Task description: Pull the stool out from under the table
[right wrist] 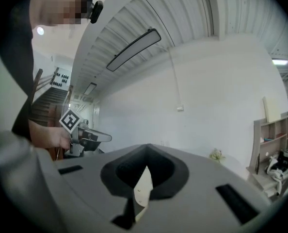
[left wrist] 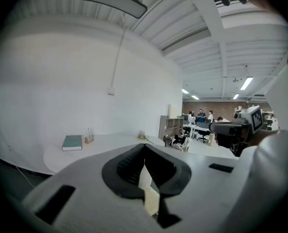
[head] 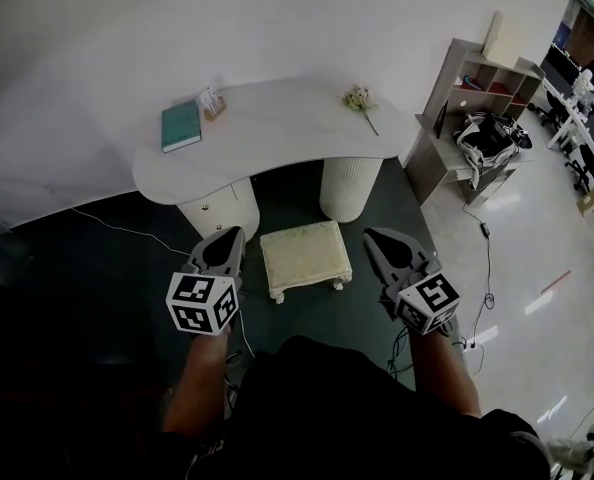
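Stool, small and cream, with a padded square top and short pale legs, stands on the dark floor just in front of the gap between the white table's two ribbed pedestals. From above it looks already clear of the tabletop. My left gripper and right gripper flank it, one at each side, not touching it. Both have their jaws pressed together with nothing between them. I judge the stool light and stiff in its frame but soft on top, so pads would sink into the cushion. The firmer hold is probably the side edge under the padding, or a leg. The floor may drag at its feet.
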Demonstrator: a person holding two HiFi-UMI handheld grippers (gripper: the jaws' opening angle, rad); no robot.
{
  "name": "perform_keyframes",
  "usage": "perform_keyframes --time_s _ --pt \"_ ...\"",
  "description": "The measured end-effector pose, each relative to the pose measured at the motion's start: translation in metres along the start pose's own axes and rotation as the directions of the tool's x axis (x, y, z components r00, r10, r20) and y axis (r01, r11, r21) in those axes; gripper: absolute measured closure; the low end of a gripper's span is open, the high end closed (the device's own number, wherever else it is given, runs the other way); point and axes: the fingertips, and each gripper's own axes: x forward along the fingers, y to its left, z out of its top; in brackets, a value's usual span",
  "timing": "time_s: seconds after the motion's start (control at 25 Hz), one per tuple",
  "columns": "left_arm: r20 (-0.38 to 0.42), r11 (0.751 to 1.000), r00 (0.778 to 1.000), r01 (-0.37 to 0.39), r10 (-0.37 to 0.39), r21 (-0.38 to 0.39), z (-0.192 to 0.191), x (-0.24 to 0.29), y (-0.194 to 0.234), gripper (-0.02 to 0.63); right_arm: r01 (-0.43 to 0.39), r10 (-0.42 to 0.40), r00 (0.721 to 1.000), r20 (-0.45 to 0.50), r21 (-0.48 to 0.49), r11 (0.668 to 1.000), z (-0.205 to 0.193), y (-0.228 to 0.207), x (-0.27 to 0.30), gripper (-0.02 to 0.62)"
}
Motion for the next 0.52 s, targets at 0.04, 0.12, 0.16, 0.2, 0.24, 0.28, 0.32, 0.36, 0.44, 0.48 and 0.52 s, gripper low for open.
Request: perform_keyframes --time_s 0.04,0.12,0.16,0.2,0.24,0.28,0.32,0.36,0.44,0.48,0.52 --pt "-0.005 1.0 1.0 0.004 -0.004 0.007 -0.002 -0.001 0.001 0.606 0.009 -0.009 1.0 -0.01 0.007 1.0 -0.004 0.0 0.0 0.592" --pt "-0.015 1.0 1.0 0.01 -0.01 0.015 -0.006 -0.003 0.002 0.606 0.013 -0.013 1.0 -0.015 0.006 1.0 -0.009 0.002 -0.001 0.593" --pt "-0.019 1.0 1.0 0.012 -0.012 0.015 -0.007 -0.004 0.002 0.606 0.014 -0.014 1.0 -0.017 0.006 1.0 -0.011 0.004 -0.002 0.592" --pt "-0.021 1.0 1.0 0.013 -0.013 0.013 -0.009 -0.004 0.002 0.606 0.013 -0.012 1.0 -0.019 0.006 1.0 -0.012 0.005 -0.003 0.592" --pt "-0.023 1.0 1.0 0.014 -0.014 0.011 -0.01 -0.005 0.002 0.606 0.007 -0.007 1.0 -0.019 0.004 1.0 -0.012 0.006 -0.004 0.594" --pt "-0.025 1.0 1.0 0.016 -0.015 0.009 -0.011 -0.005 0.001 0.606 0.002 -0.001 1.0 -0.018 0.004 1.0 -0.012 0.007 -0.005 0.593" --pt "-0.026 1.0 0.999 0.018 -0.018 0.009 -0.012 -0.005 -0.001 0.606 -0.003 0.003 1.0 -0.019 0.005 1.0 -0.013 0.008 -0.007 0.592" --pt "-0.027 1.0 0.999 0.022 -0.021 0.008 -0.013 -0.005 -0.003 0.606 -0.007 0.008 1.0 -0.019 0.007 1.0 -0.013 0.009 -0.009 0.593" --pt "-0.03 1.0 0.999 0.03 -0.029 0.008 -0.015 -0.004 -0.009 0.606 -0.013 0.013 1.0 -0.023 0.012 1.0 -0.014 0.01 -0.014 0.594" --pt "-0.032 0.999 0.999 0.034 -0.033 0.008 -0.016 -0.005 -0.013 0.606 -0.014 0.015 1.0 -0.026 0.015 1.0 -0.014 0.011 -0.017 0.593" --pt "-0.033 0.999 0.999 0.037 -0.037 0.008 -0.016 -0.005 -0.016 0.606 -0.015 0.016 0.999 -0.029 0.018 1.0 -0.014 0.012 -0.02 0.594"
